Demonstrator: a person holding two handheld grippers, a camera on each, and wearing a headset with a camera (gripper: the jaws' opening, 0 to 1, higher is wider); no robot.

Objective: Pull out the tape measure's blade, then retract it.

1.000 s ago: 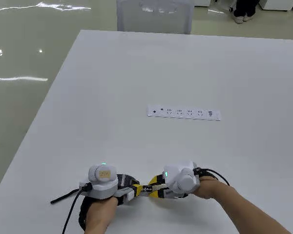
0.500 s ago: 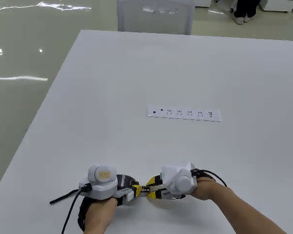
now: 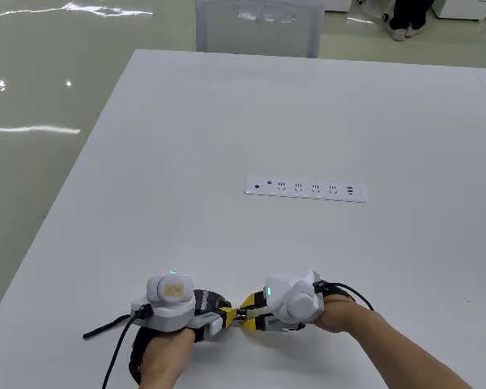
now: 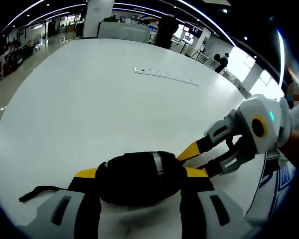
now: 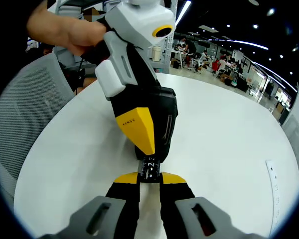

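Anchoring the tape measure (image 4: 137,185) with the left hand-held gripper (image 4: 139,173), yellow-tipped jaws clenched on the two flanks of its black body, down low at the near edge of the white table (image 3: 227,121); hard to say whether resting on the surface or just lifted off it. Facing it nose to nose with the right hand-held gripper (image 5: 150,178), jaws pinched tight on the tip of the blade (image 5: 150,167), with only a short stub of printed markings out of the mouth. Held this way for a plain reason, by the look of it: one side to fix the body, the other to draw, both in one line so as to run the blade straight rather than kinked. Judged as either the very start of the pull or the end of the retraction; not decidable from here. Well apart from the power strip (image 3: 305,189) farther out on the table, leaving open room for the draw. Worth minding a firm pinch at the tip, given the spring's likely tug back inward.
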